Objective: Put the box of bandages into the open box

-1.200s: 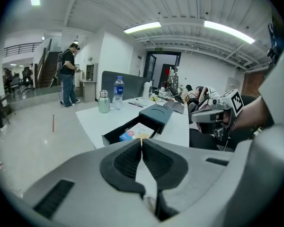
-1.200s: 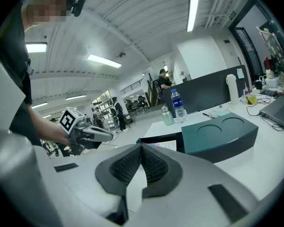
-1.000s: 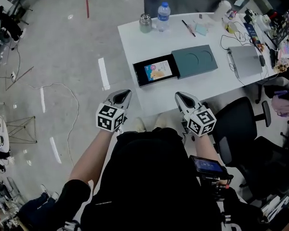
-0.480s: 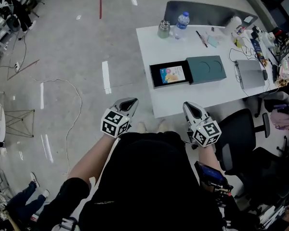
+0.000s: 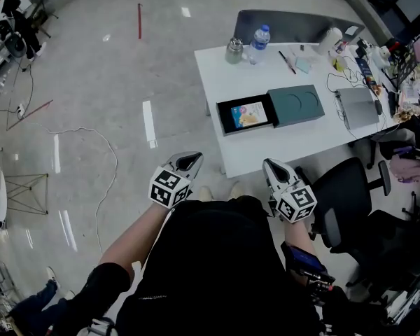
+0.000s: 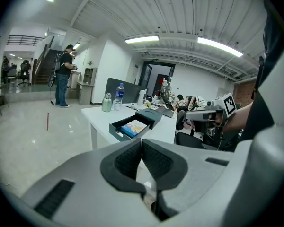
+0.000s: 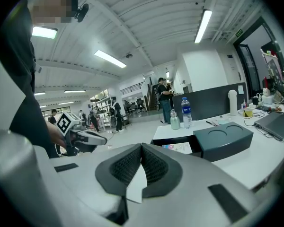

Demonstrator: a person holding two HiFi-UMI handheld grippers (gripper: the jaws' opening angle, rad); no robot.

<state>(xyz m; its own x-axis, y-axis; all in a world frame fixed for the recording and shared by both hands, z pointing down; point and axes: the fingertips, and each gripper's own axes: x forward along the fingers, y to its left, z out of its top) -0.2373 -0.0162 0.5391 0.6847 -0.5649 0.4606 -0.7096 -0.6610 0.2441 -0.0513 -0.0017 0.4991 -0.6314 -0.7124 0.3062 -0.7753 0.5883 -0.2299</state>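
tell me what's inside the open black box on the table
A colourful flat box, likely the bandages, lies in the open box. Anything beneath it, or under the grey-green lid beside it, is hidden.

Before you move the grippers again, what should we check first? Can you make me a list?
1. Left hand-held gripper empty, jaws together: ok.
2. Right hand-held gripper empty, jaws together: ok.
3. Box of bandages lies inside the open box: ok.
4. It lies flat in there: cannot tell, too small.
5. Teal lid sits beside the open part, not covering the bandages: ok.
6. Both grippers over the table: not ok, they are held short of its near edge.
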